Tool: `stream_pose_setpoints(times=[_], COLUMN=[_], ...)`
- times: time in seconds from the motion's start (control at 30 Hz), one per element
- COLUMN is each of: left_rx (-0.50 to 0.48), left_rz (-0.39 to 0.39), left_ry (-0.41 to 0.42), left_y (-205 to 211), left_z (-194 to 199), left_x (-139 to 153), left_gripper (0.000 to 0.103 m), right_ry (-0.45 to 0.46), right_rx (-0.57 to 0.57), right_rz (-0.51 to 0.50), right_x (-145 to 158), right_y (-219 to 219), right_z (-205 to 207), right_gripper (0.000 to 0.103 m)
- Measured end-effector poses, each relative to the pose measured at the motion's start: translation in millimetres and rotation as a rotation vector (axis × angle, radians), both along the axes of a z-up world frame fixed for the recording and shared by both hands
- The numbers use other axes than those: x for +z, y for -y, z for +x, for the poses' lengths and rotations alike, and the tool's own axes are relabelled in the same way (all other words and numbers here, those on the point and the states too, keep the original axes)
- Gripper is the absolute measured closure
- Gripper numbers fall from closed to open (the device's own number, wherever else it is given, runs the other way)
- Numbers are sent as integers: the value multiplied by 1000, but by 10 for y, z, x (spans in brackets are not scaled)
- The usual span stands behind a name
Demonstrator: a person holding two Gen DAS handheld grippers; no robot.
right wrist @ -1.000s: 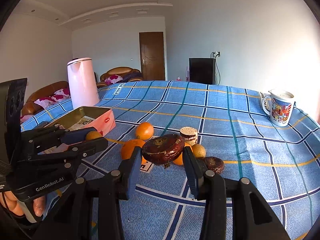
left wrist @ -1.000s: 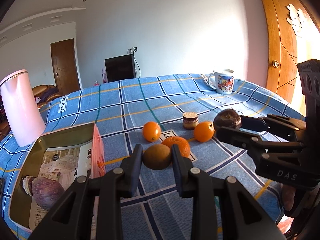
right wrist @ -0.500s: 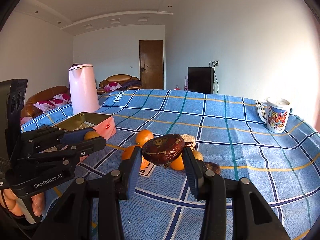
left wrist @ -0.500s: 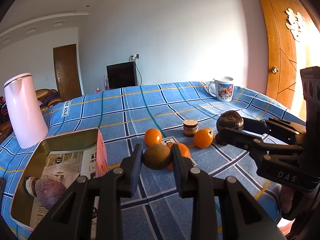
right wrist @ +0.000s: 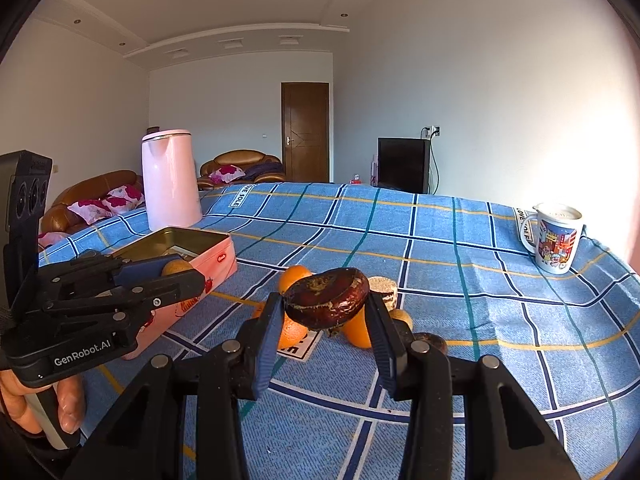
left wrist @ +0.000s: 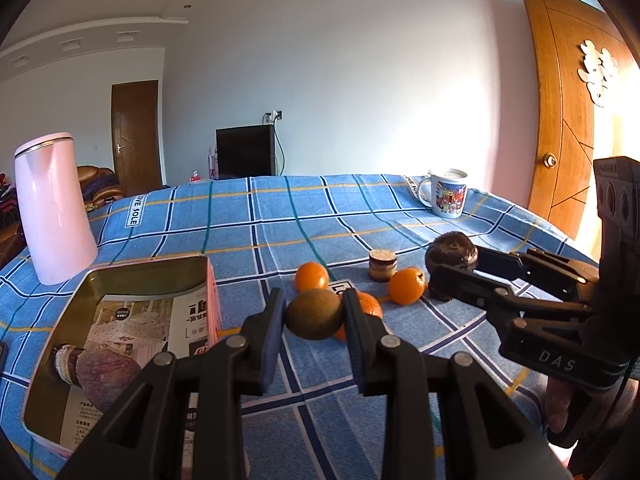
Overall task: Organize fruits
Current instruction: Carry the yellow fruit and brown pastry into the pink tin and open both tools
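My left gripper (left wrist: 314, 316) is shut on a brown-green kiwi (left wrist: 314, 314), held above the blue checked tablecloth. My right gripper (right wrist: 326, 312) is shut on a dark brown wrinkled fruit (right wrist: 326, 298); it also shows in the left wrist view (left wrist: 451, 252). The open pink tin box (left wrist: 120, 276) lies at left and holds a purple sweet potato (left wrist: 104, 368). Oranges (left wrist: 312, 276) (left wrist: 406, 286) and a small round cake (left wrist: 383, 265) lie on the cloth ahead. The left gripper (right wrist: 172, 276) with the kiwi shows beside the box (right wrist: 212, 256) in the right wrist view.
A pink kettle (left wrist: 54, 208) stands behind the box. A printed mug (left wrist: 448, 192) stands at the far right of the table. Another dark fruit (right wrist: 430, 342) lies on the cloth near the oranges. A wooden door (left wrist: 568, 120) is at right.
Both grippers have risen with their fruits and tilted up; the table and oranges sit lower and farther in both views. Both grips are unchanged.
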State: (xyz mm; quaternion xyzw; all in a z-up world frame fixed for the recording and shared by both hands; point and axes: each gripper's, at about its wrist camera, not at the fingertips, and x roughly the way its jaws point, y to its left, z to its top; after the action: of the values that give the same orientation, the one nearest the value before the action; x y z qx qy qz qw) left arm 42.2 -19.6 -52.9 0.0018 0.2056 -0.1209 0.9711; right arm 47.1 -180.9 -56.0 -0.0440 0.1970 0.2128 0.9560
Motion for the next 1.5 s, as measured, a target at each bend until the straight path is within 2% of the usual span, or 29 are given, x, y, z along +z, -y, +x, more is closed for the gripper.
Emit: stream_pose_setpoints(times=[0.13,0.27,0.57,0.67,1.07,1.33,1.5], left_rx=[21,98,243,263,291,295,309], left_rz=[-19,-14,-60,-69,-68,-35,-23], left_ry=[7,1,-17,-31,-138,-179,-176], left_y=[-131,-351,-1062,-1223,-1431,-1435,-1396], left_z=[-25,-28,56,97,366,452,440], left_x=[63,116,193,198,40,-22,-6], left_gripper=[72,72,72,72,72,72,72], right_ry=[3,-24,-50,-66,-196,-273,-275], right_rx=[34,100,236,270,320,325,333], right_rz=[-13,7,-19,-31,-134,-169,-177], right_x=[84,183,329,317,-41,-172,-173], right_y=[-137,-335,-1026,-1251,-1870,-1979,-1995], right_z=[34,120,302,362,566,645,611], right_gripper=[59,59,59,59,59,59,57])
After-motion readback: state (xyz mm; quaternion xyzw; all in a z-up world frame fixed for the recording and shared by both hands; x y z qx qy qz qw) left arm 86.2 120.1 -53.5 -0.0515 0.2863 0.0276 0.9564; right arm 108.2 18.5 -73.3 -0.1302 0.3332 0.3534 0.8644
